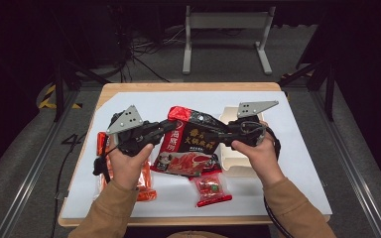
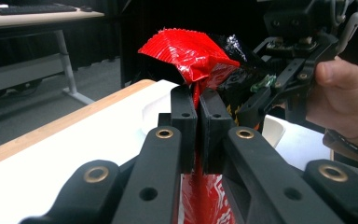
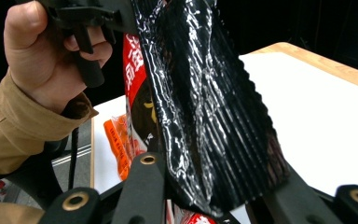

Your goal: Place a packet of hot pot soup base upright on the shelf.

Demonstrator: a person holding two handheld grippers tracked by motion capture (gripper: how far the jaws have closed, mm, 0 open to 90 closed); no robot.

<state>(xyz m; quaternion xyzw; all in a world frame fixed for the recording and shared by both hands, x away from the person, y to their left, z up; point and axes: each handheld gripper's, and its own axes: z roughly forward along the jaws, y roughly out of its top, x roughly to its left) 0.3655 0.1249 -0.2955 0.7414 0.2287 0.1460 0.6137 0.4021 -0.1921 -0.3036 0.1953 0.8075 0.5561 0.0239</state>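
Note:
A large red-and-black snack pouch (image 1: 191, 148) hangs above the white mat between both grippers. My left gripper (image 1: 171, 126) is shut on its red top-left corner. In the left gripper view the jaws (image 2: 198, 112) pinch the pouch's thin red seam, and the crumpled red corner (image 2: 186, 53) sticks up behind them. My right gripper (image 1: 217, 134) grips the pouch's right edge, and from the left gripper view its jaws (image 2: 261, 95) clamp the black foil. In the right gripper view the black crimped seam (image 3: 205, 116) lies between and over my right gripper's (image 3: 205, 186) jaws.
A small red packet (image 1: 211, 188) lies near the mat's front edge. Orange packets (image 1: 144, 191) lie under the left forearm. A shallow white tray (image 1: 233, 156) sits behind the right hand. The white mat (image 1: 302, 148) covers a wooden table (image 1: 188, 87).

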